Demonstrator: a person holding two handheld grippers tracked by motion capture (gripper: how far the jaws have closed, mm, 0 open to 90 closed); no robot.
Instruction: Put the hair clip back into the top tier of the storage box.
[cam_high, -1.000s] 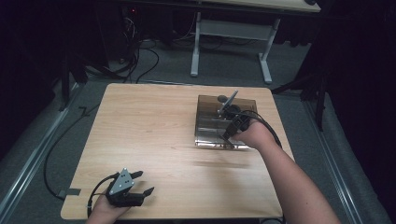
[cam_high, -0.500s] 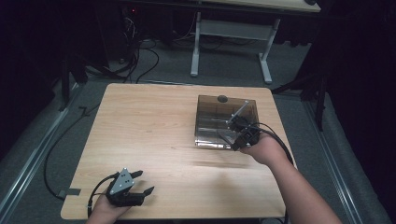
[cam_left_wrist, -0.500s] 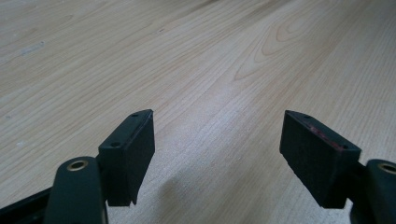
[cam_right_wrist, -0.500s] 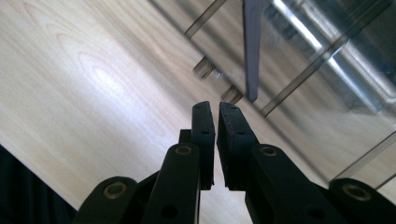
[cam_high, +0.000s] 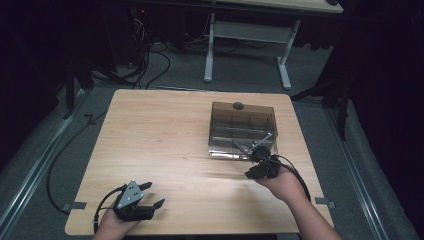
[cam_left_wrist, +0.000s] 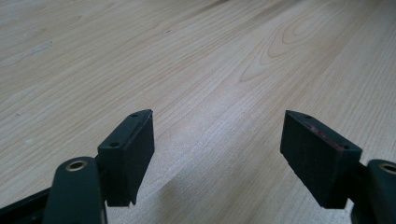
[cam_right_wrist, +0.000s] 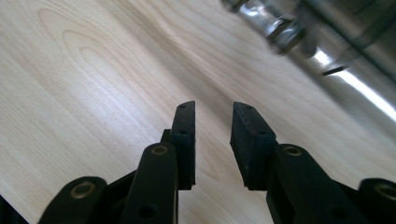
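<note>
Sitting just beyond the right claw (cam_high: 256, 165), the smoky box (cam_high: 242, 131) is untouched; the claw, back from over it, has just been spreading, nothing between.

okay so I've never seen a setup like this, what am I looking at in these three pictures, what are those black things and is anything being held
A person sits at a wooden table, holding a hand-operated two-jaw tool in each hand. The high view looks down from above: the left tool rests near the table's front edge, and the right tool sits just in front of a smoky see-through box with compartments and a dark knob on its lid. The other two pictures come from cameras riding on each tool, looking along its black jaws. Both pairs of jaws stand apart with nothing between them; the right ones have just been opening.
</note>
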